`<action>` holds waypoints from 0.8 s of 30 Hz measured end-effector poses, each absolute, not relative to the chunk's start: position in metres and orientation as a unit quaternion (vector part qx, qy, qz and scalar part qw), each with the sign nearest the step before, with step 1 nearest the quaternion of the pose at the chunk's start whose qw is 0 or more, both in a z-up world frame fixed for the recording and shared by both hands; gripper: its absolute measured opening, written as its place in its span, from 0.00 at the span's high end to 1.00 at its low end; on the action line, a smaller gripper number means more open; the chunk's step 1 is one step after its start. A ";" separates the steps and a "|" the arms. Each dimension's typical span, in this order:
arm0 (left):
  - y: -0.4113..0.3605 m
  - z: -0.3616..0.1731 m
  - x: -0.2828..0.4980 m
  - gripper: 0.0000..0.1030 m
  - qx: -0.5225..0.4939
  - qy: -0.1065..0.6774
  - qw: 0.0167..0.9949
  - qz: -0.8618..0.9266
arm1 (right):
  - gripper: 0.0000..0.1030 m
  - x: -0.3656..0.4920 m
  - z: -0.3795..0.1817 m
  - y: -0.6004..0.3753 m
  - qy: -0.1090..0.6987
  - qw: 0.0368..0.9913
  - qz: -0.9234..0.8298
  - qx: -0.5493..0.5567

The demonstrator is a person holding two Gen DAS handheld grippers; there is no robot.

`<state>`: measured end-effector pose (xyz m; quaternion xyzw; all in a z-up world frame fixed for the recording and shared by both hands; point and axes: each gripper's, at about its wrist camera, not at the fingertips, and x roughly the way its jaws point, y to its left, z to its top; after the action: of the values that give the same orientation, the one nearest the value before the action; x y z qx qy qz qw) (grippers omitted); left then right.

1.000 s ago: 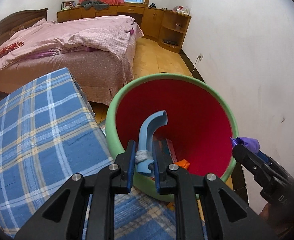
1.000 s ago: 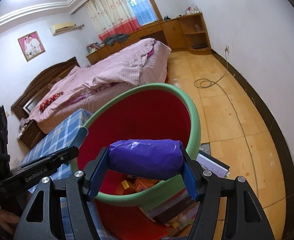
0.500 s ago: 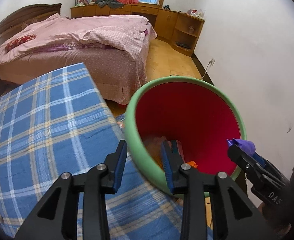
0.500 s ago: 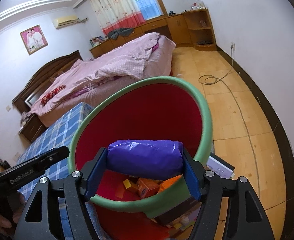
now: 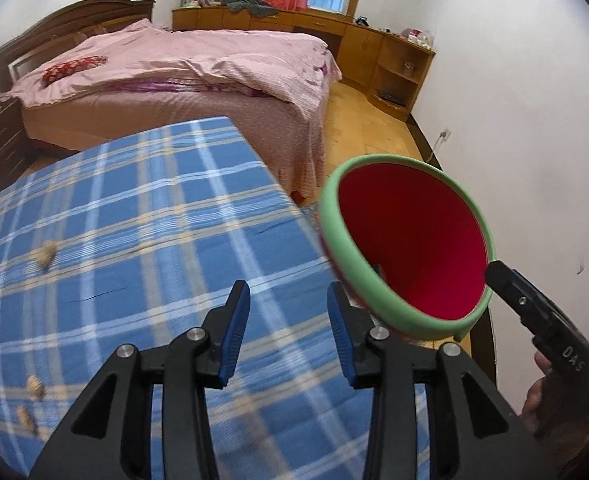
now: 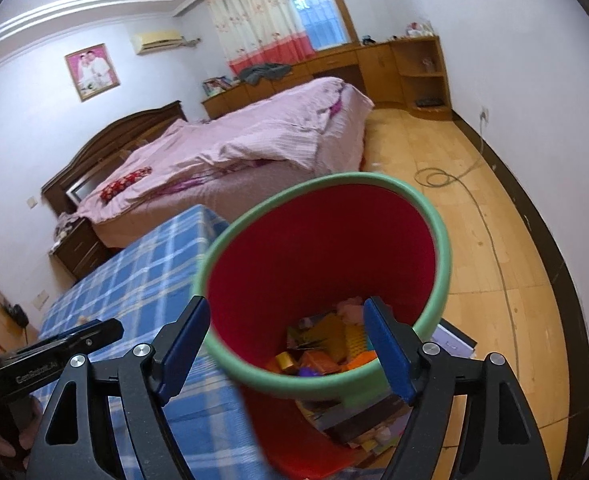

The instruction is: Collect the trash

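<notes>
Done so far: we judge part of the job finished, since the red bin with the green rim (image 6: pixel 442 240) already holds a heap of coloured scraps (image 6: pixel 326 354) at its bottom.
Left to do: we count three small tan crumpled bits (image 5: pixel 46 255) lying on the blue plaid cloth (image 5: pixel 142 216), ahead and to the left of our left gripper (image 5: pixel 288 330).
Left gripper: empty, jaws opening over the cloth, nothing between the pads.
Right gripper (image 6: pixel 286 344): empty, jaws opening wide, poised just above the bin's near rim.
Bin's place: directly ahead of and below our right gripper; to the right of our left one, beside the cloth's edge.
Bin's look: smooth, round, red inside, rim slightly blurred.
</notes>
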<state>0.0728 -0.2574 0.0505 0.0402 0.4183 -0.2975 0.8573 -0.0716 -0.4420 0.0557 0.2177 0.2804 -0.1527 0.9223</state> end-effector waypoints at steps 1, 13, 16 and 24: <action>-0.251 0.052 0.071 0.61 0.039 0.417 0.859 -0.294 | 0.23 -0.074 0.058 -0.436 0.278 0.924 -0.147 0.217; -0.154 0.067 0.043 0.56 0.005 0.403 0.886 -0.230 | 0.19 -0.080 0.073 -0.345 0.282 0.940 -0.062 0.183; -0.131 0.070 0.038 0.56 -0.004 0.395 0.893 -0.215 | 0.19 -0.084 0.075 -0.323 0.278 0.944 -0.051 0.171; -0.074 0.074 0.015 0.41 -0.013 0.357 0.923 -0.141 | 0.10 -0.094 0.080 -0.277 0.246 0.958 -0.045 0.138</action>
<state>0.0150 -0.0736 0.0741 -0.0127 0.3572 -0.1409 0.9232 -0.0942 -0.2768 0.0804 0.1383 0.2457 -0.0450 0.9584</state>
